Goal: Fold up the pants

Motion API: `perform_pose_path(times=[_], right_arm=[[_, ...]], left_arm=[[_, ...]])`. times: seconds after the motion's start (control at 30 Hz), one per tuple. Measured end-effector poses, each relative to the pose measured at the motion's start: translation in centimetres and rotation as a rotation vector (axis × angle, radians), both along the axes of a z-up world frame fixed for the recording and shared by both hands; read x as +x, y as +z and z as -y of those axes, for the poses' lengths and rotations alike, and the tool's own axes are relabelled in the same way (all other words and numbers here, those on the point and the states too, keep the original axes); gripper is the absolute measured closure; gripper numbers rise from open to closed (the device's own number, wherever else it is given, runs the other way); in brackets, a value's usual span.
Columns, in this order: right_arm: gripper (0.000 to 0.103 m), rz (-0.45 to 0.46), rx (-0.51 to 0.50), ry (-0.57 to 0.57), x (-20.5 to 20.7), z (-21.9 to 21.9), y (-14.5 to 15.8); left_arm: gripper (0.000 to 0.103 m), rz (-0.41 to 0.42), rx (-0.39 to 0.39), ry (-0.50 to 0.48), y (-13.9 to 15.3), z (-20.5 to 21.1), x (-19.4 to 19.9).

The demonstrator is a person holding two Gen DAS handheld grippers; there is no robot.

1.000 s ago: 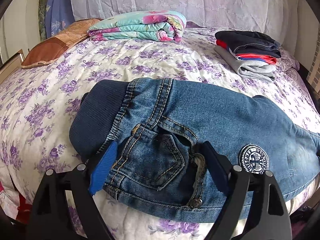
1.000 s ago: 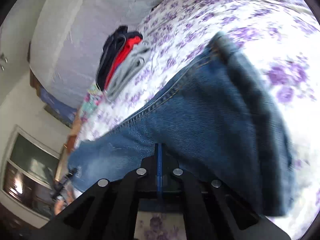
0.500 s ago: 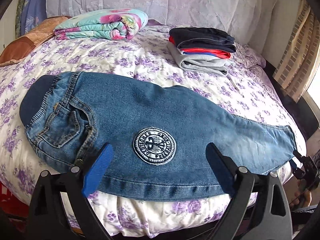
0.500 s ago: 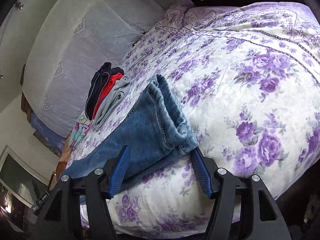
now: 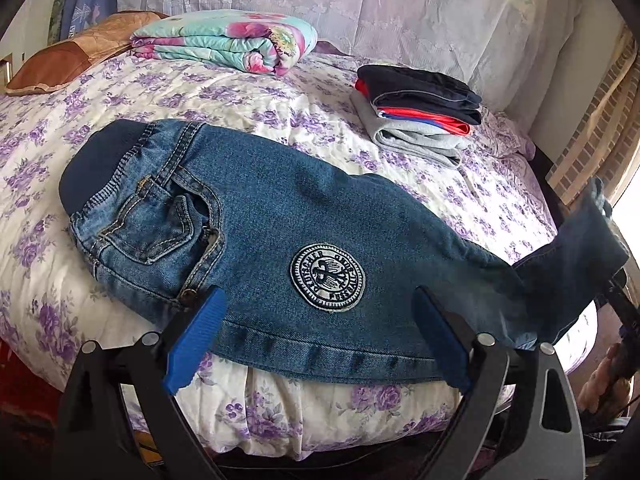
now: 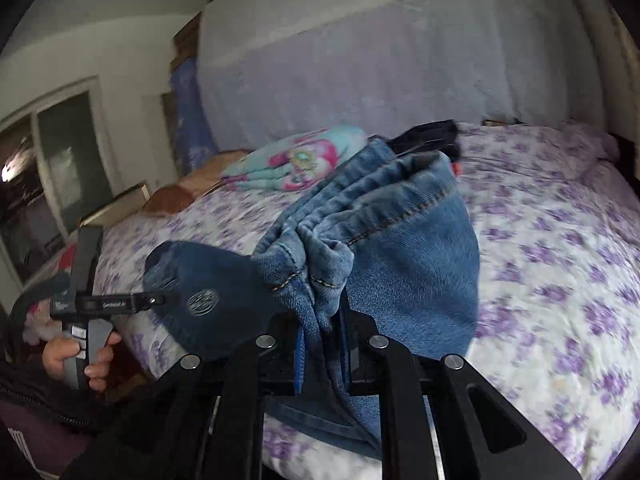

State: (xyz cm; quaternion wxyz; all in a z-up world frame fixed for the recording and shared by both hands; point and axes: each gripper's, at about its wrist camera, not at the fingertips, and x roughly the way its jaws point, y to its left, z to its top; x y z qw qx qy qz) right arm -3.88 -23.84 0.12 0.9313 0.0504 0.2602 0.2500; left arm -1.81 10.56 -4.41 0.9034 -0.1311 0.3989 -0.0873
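Right hand-held gripper (image 6: 322, 344) pinching the limp, thick denim pants (image 5: 280, 216) at their hem; left hand-held gripper (image 5: 320, 336) spread, best taking the waistband.

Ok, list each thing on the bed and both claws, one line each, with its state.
jeans: folded lengthwise, flat, leg end lifted.
left claw: open, hovering at the jeans' near edge.
right claw: shut on the jeans' leg hems.
stack of clothes: folded.
floral blanket: folded.
bedspread: spread flat.
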Motion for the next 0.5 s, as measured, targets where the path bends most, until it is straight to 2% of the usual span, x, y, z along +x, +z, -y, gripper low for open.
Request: perform_pose_path(times=[0.1,0.17,0.23,0.3,0.37,0.43,0.5], right_arm=[[0.084,-0.122,-0.126,0.141,3.6,-6.9,-3.6],[0.084,-0.222,-0.195,0.161,5.3,-9.4,-7.3],[0.085,-0.199,-0.151,0.152,5.0,-9.1,-7.5],[0.087,-0.189,-0.026,0.157,4.7,-7.1,-5.7],[0.087,-0.133,0.114,0.127,3.7,-3.6,-2.8],[0.087,-0.054,0.25,0.065,2.0,1.1,-0.3],[0.087,0.005,0.343,-0.028,0.2,5.9,1.4]], left_arm=[[0.012,-0.006,-0.02,0.021,-0.5,-0.6,-0.6],[0.012,-0.02,-0.032,0.037,-1.0,-1.1,-0.8],[0.012,-0.029,-0.043,0.048,-1.3,-1.6,-1.0],[0.012,-0.034,-0.043,0.035,-1.6,-1.4,-1.1],[0.012,-0.024,-0.023,-0.014,-1.4,-0.5,-1.1],[0.012,0.01,0.002,-0.085,-0.7,1.3,-1.2],[0.012,0.055,0.044,-0.172,0.2,3.9,-1.3]])
